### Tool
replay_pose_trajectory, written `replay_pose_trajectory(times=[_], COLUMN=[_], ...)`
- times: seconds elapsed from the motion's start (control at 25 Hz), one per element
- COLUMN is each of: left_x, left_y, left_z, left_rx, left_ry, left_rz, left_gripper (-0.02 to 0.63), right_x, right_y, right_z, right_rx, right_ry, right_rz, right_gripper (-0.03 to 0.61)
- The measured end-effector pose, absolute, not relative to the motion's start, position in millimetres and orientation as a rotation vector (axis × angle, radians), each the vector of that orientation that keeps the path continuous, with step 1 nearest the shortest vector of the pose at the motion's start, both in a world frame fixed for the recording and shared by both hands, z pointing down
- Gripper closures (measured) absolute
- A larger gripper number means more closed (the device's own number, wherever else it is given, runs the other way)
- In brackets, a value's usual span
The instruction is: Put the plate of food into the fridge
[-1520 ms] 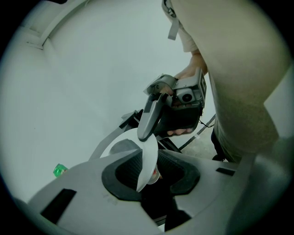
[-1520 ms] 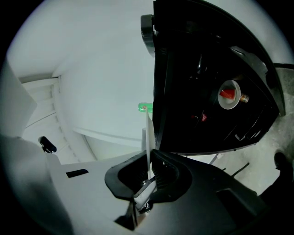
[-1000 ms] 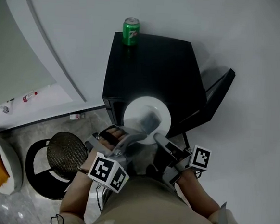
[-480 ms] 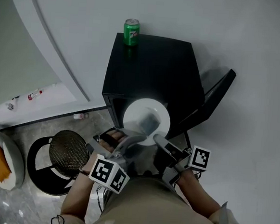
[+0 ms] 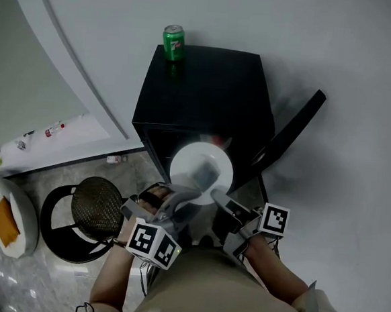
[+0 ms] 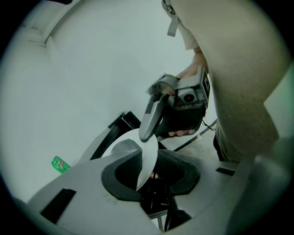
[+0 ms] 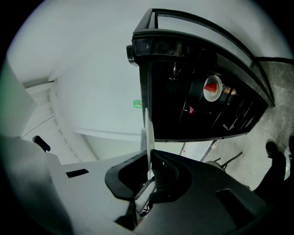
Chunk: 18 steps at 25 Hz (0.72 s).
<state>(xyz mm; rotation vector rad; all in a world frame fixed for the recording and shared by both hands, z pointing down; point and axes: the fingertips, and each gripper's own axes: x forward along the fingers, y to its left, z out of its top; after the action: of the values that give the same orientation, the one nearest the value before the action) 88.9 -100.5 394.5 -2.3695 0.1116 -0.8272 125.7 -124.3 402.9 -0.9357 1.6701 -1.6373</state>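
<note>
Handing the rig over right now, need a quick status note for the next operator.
Left gripper: shut on the near rim of the round white plate of food.
Right gripper: shut on the same rim.
Plate: held at the open front of the black mini fridge; door swung open on the right.
Done: plate lifted, door open.
To do: set plate inside, release both, withdraw.

The plate (image 5: 181, 166) is white, the fridge (image 5: 208, 85) black, the can (image 5: 173, 42) green.
</note>
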Motion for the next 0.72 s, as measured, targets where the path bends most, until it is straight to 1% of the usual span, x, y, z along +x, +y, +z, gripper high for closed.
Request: replay_pose_trajectory(times=[0.72], left_x=[98], left_y=[-67], left_z=[412], left_rx=[-2.445], left_ry=[0.197], left_rz=[-0.936], left_gripper=[0.514], right_x=[135], right_y=[-93], right_z=[424], right_rx=[-0.882], right_ry=[1.689], right_rz=[-1.698], right_gripper=[0.548])
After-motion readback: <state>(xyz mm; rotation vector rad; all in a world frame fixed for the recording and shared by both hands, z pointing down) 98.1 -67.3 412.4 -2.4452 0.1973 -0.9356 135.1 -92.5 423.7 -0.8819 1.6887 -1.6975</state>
